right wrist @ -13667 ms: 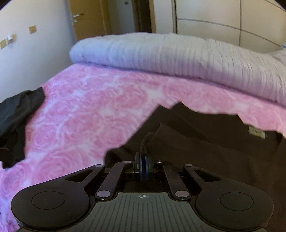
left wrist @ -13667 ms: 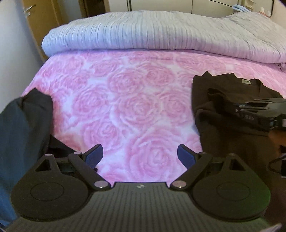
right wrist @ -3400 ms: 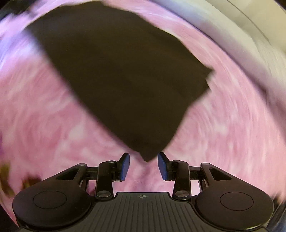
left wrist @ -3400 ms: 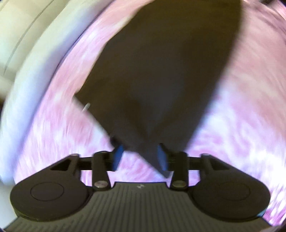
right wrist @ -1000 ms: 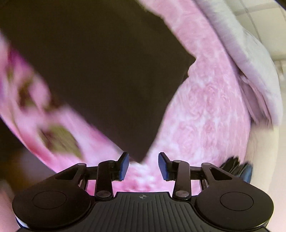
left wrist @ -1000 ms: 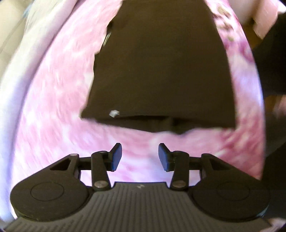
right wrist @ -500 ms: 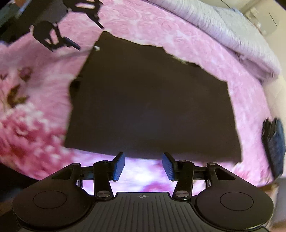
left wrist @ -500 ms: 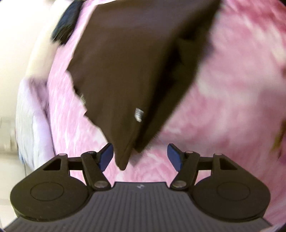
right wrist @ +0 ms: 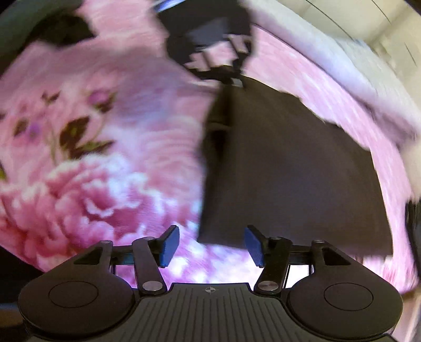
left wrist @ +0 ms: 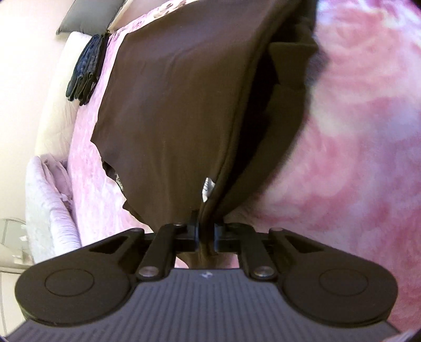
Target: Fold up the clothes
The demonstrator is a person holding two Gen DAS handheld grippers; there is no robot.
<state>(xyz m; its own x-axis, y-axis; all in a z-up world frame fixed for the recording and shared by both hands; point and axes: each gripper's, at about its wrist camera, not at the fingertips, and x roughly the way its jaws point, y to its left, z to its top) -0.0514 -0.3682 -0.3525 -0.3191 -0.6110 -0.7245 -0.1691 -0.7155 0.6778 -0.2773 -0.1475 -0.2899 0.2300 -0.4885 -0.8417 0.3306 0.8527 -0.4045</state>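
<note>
A dark brown garment (left wrist: 173,100) lies folded flat on the pink rose bedspread (left wrist: 363,147). My left gripper (left wrist: 205,231) is shut on a corner of it, beside a small white label (left wrist: 208,187), and lifts that corner a little. In the right wrist view the same garment (right wrist: 289,168) spreads ahead, blurred. My right gripper (right wrist: 210,246) is open and empty, just short of the garment's near corner. The left gripper (right wrist: 234,79) shows at the garment's far corner.
A lilac quilt (left wrist: 50,200) is bunched along the bed's far side. A dark blue folded item (left wrist: 84,65) lies at the bed's edge, with a grey pillow (left wrist: 89,15) beyond. The bedspread (right wrist: 100,163) stretches left of the garment.
My left gripper has closed on the garment's corner; half a second ago it was open above it. My right gripper has opened wider and swung toward the garment's left corner.
</note>
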